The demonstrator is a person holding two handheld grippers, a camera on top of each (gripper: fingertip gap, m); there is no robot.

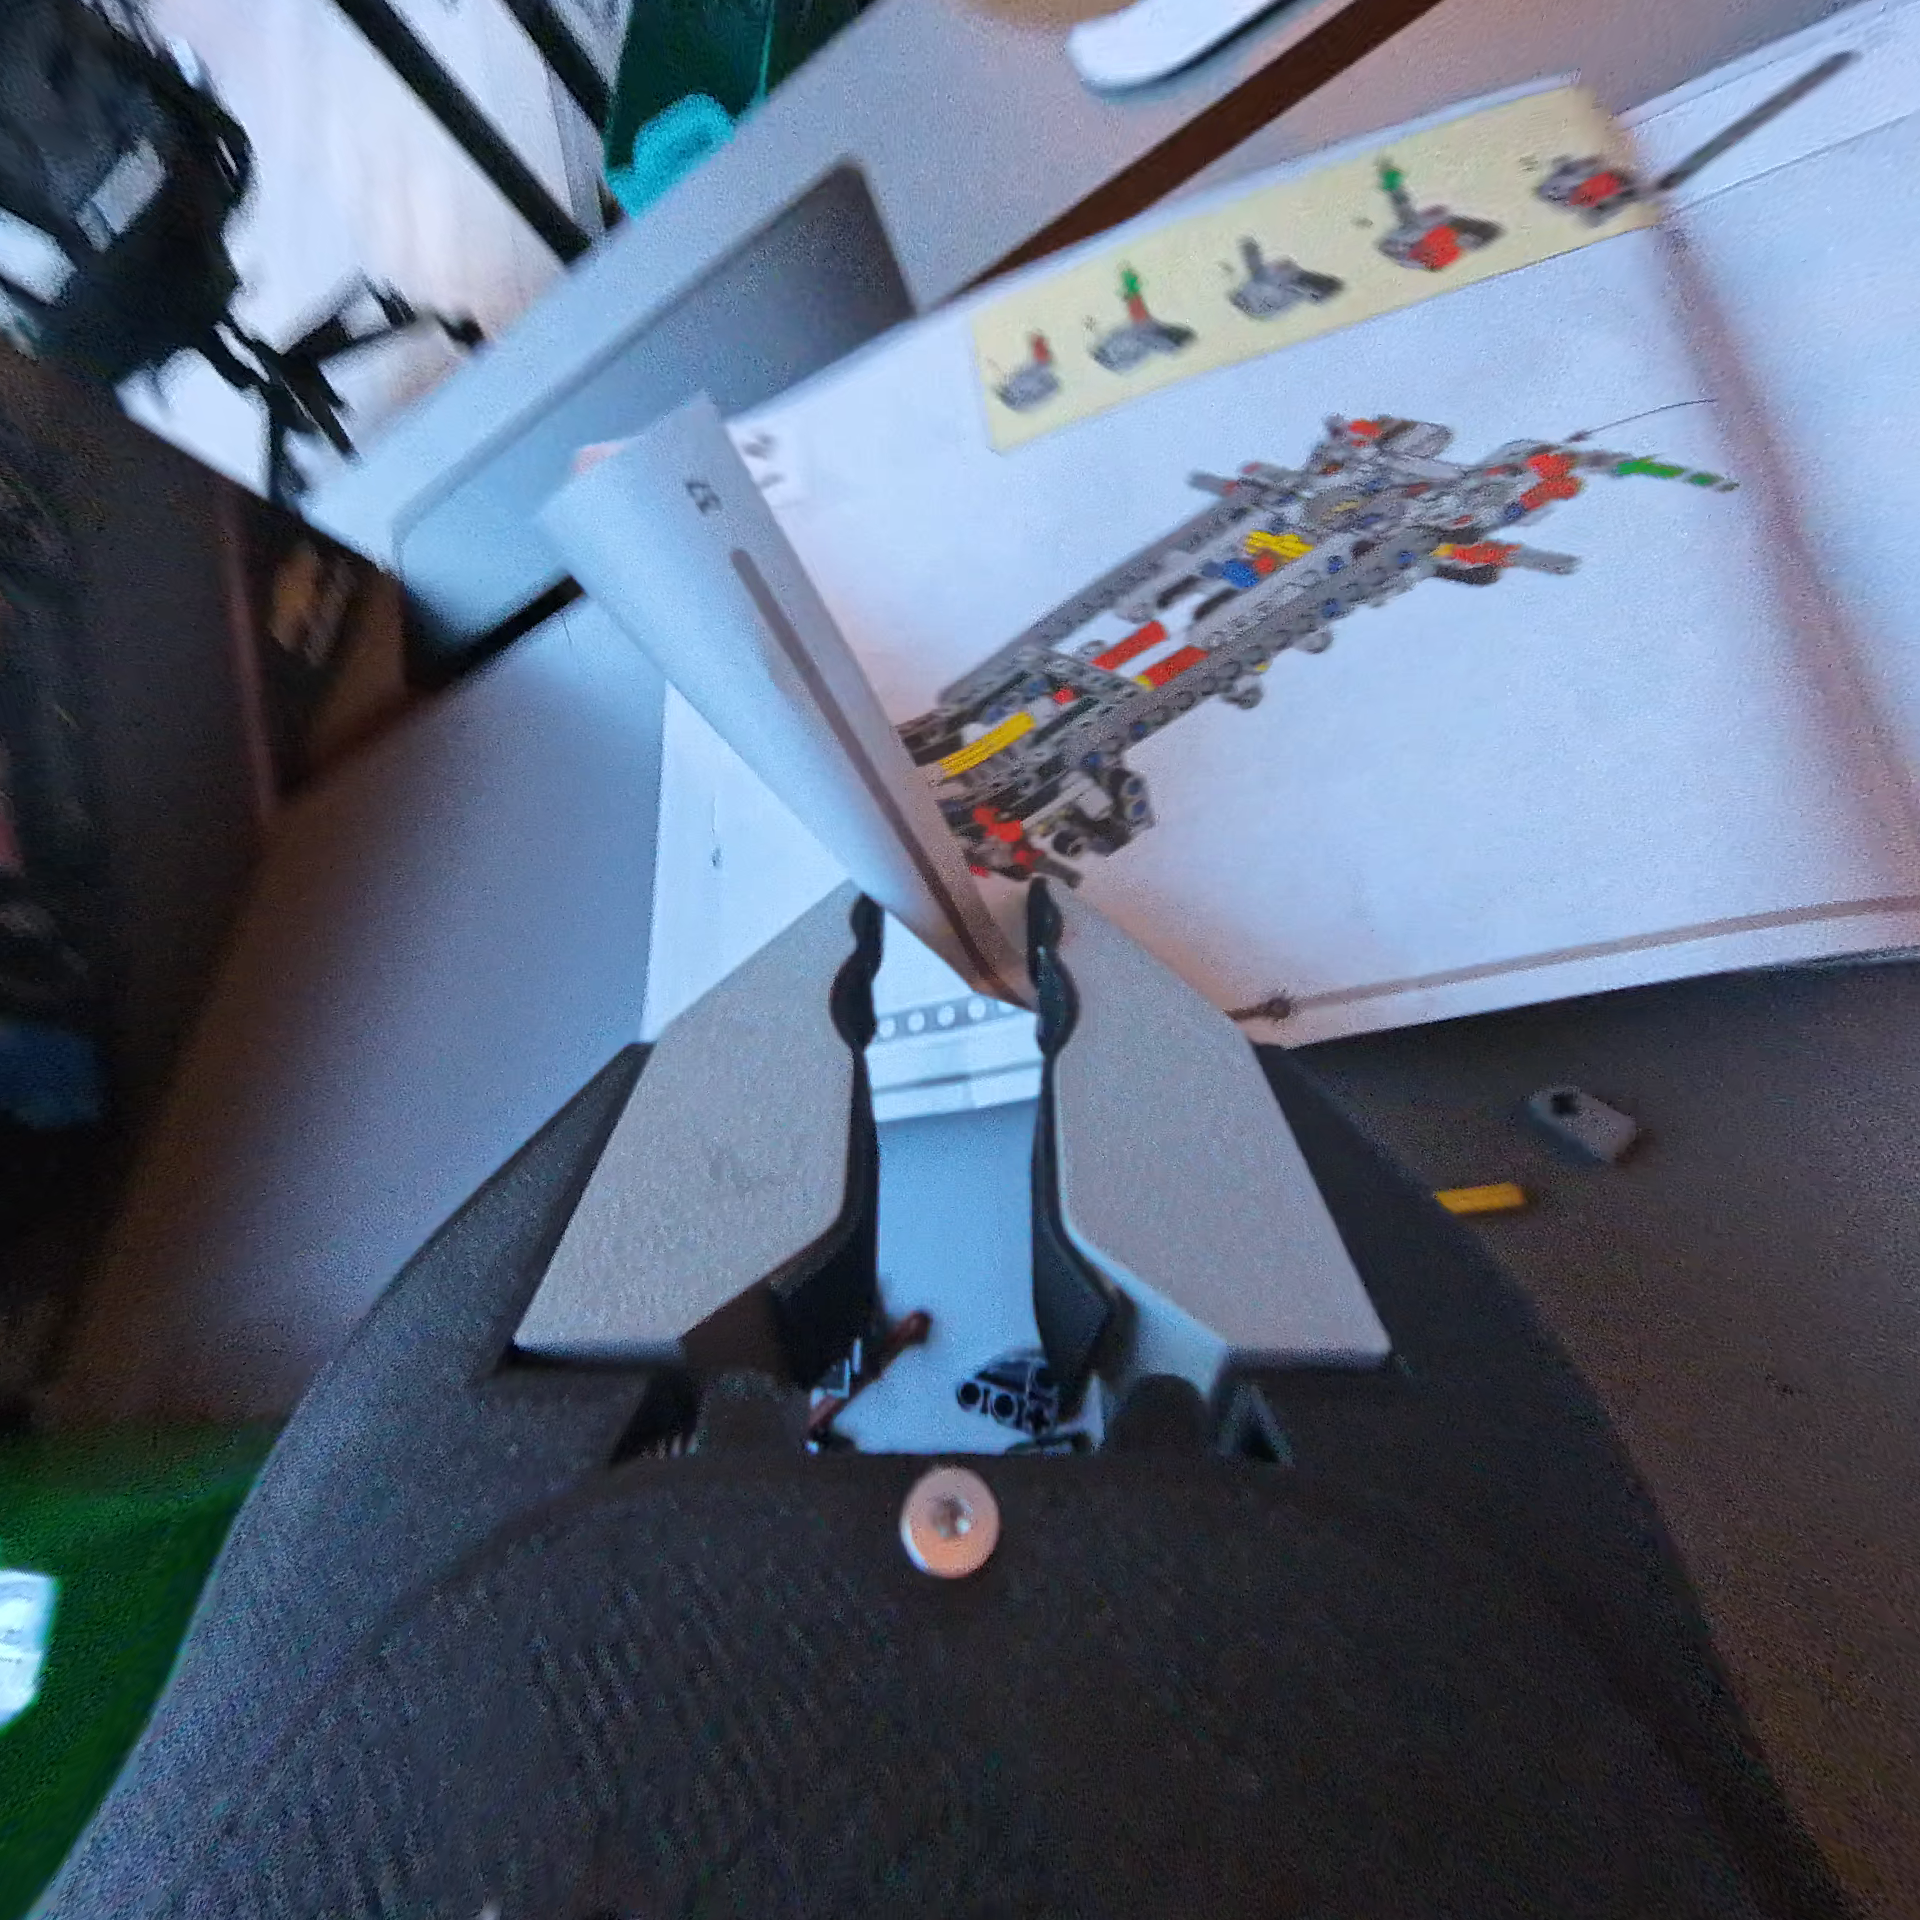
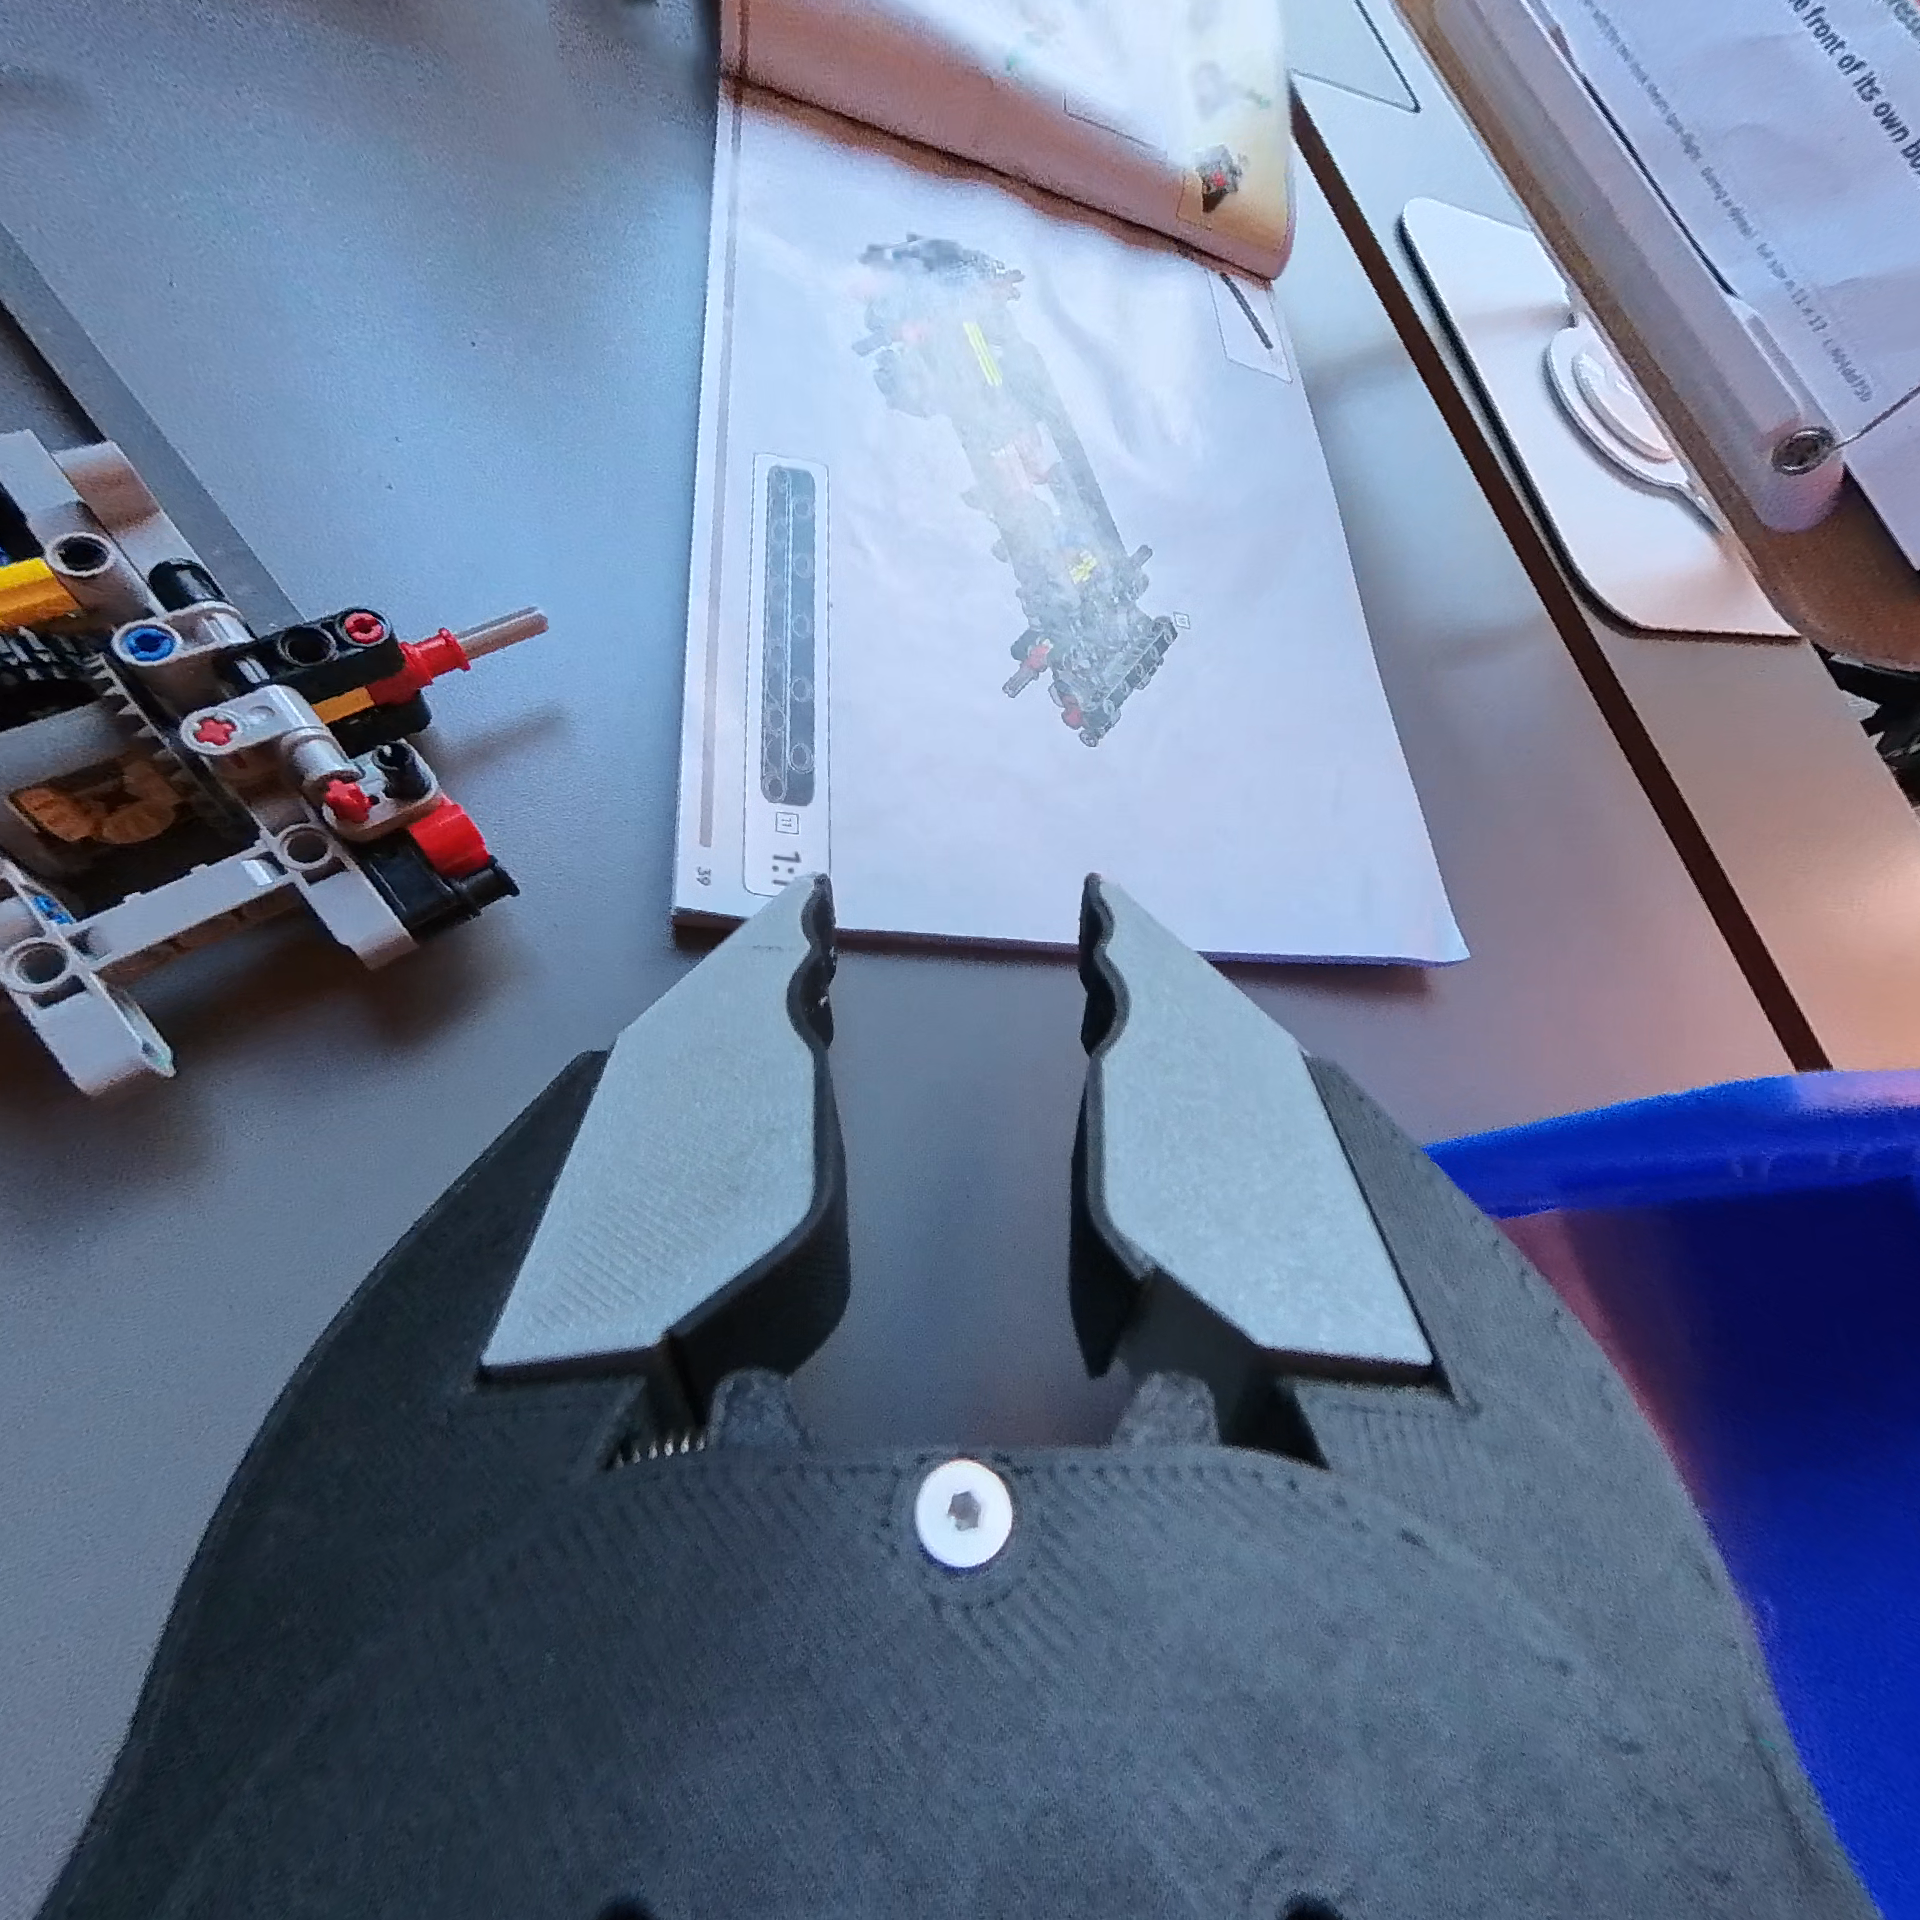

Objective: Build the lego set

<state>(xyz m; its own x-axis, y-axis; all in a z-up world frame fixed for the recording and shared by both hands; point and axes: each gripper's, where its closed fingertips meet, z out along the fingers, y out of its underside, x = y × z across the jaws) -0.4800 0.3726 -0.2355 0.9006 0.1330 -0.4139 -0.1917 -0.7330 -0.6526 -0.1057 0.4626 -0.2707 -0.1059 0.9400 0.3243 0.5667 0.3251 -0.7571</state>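
A dark desk (image 2: 416, 260) carries an open instruction booklet (image 2: 1039, 623) with pictures of a brick model, a partly built brick model (image 2: 239, 748) to its left, and a blue container (image 2: 1766, 1299) at the right edge. The left claw (image 1: 951, 935) is spread, with a lifted page (image 1: 727, 644) of the booklet standing between its fingers, its corner beside the right one and clear of the left. The right claw (image 2: 956, 935) hangs spread and bare just short of the booklet's near edge; small grey (image 1: 1579, 1122) and yellow (image 1: 1481, 1198) pieces lie loose nearby.
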